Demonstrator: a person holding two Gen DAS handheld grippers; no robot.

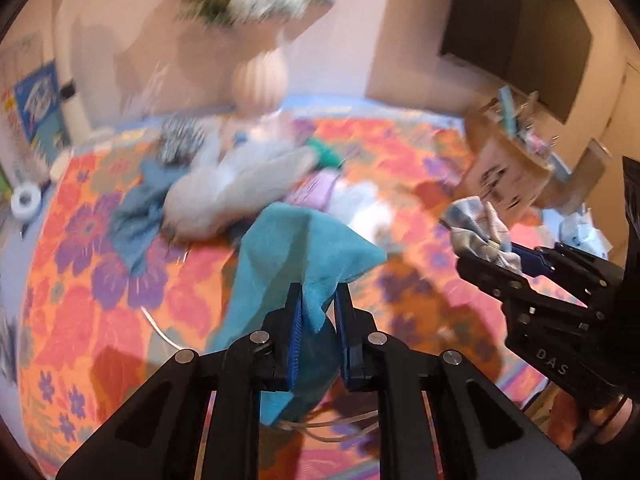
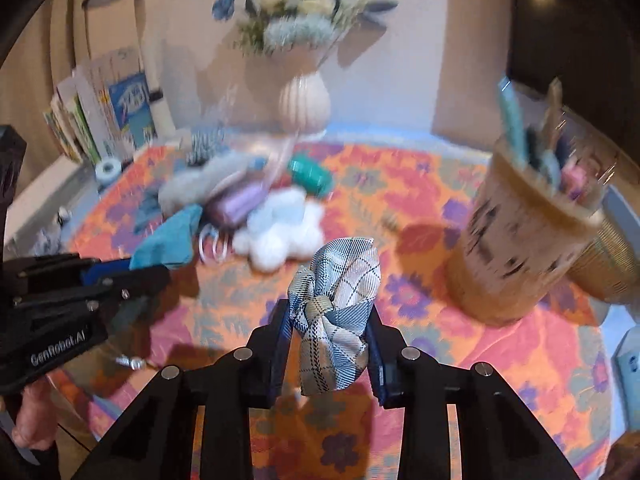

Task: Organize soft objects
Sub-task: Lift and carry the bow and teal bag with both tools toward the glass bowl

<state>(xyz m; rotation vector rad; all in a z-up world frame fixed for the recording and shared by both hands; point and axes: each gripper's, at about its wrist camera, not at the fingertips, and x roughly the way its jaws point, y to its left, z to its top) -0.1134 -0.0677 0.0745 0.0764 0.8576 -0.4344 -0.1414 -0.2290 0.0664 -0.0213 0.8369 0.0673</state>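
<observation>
The left gripper point(image 1: 317, 300) is pinching a soft teal cloth point(image 1: 296, 252) between its blue-padded fingers point(image 1: 295, 332), the fabric draping in limp folds above the table point(image 1: 100, 320), which is wearing a bright floral covering. The right gripper point(image 2: 332, 328) is clamping a bunched plaid fabric point(image 2: 340, 300), blue and cream, crumpled into a knot-like wad. Behind them, a fluffy grey plush point(image 1: 224, 192), white cotton balls point(image 2: 280, 232) and a lilac roll point(image 2: 236, 200) are lying heaped together. A tan cylindrical container point(image 2: 520, 248) is standing to the right.
</observation>
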